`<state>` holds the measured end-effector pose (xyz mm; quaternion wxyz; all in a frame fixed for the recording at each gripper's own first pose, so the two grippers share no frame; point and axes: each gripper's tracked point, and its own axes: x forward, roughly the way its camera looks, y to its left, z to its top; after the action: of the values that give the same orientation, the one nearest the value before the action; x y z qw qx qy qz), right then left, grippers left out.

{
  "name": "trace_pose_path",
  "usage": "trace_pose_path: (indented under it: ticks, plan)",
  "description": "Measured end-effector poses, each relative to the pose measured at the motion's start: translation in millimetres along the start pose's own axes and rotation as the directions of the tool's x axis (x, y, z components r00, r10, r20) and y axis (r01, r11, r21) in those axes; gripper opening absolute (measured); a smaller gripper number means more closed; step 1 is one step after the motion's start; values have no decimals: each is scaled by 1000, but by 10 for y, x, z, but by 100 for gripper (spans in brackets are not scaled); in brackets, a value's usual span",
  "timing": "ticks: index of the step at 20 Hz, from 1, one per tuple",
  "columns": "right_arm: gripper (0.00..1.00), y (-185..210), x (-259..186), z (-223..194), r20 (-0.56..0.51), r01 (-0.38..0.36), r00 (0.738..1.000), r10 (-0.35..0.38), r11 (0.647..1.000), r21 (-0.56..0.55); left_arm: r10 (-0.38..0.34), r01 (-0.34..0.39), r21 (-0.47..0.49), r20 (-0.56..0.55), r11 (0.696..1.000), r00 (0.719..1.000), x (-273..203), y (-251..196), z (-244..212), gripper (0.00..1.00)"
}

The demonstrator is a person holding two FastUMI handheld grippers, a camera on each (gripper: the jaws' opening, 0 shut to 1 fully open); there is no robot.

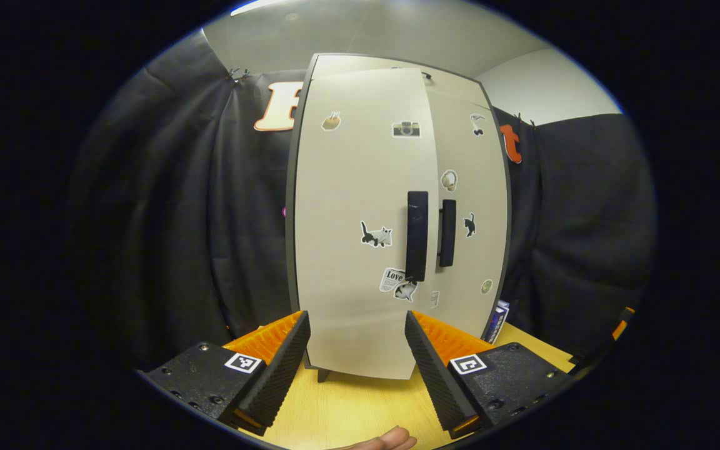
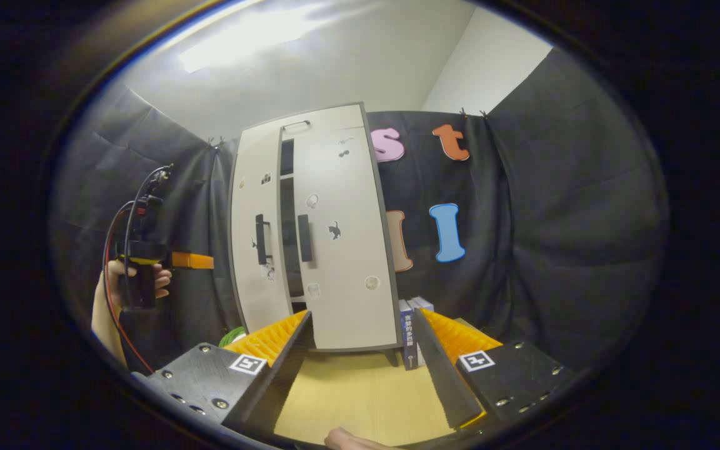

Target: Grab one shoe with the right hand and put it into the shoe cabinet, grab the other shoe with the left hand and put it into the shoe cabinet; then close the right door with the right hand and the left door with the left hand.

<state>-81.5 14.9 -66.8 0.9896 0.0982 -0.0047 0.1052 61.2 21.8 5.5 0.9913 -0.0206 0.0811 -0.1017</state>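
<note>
The pale shoe cabinet stands upright on the wooden table, with stickers and two dark vertical handles. Its left door is slightly ajar and sits in front of the right door. In the right gripper view a dark gap shows between the left door and the right door, which lies flat against the cabinet. My left gripper is open and empty, close in front of the left door. My right gripper is open and empty, farther back. A hand holds the left gripper left of the cabinet.
Several books stand upright against the cabinet's right side, also visible in the left gripper view. Something small and green lies near the cabinet's left foot. Black cloth walls surround the table. A fingertip shows at the bottom edge.
</note>
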Motion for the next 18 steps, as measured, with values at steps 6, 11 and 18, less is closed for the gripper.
trace_pose_path:
  ticks: [6,11,18]
  plan:
    - [96,212,99,-26,-23,-15,1000,15,1000,-17,41,-41,5,55,999,998,-429,-67,-76,94]
    - [96,311,130,-13,-16,1,1000,-2,999,-50,116,-118,17,91,993,989,-713,-74,-234,96]
    - [96,664,216,153,7,-37,999,37,998,-54,140,-143,35,78,989,987,-986,-295,-512,96]
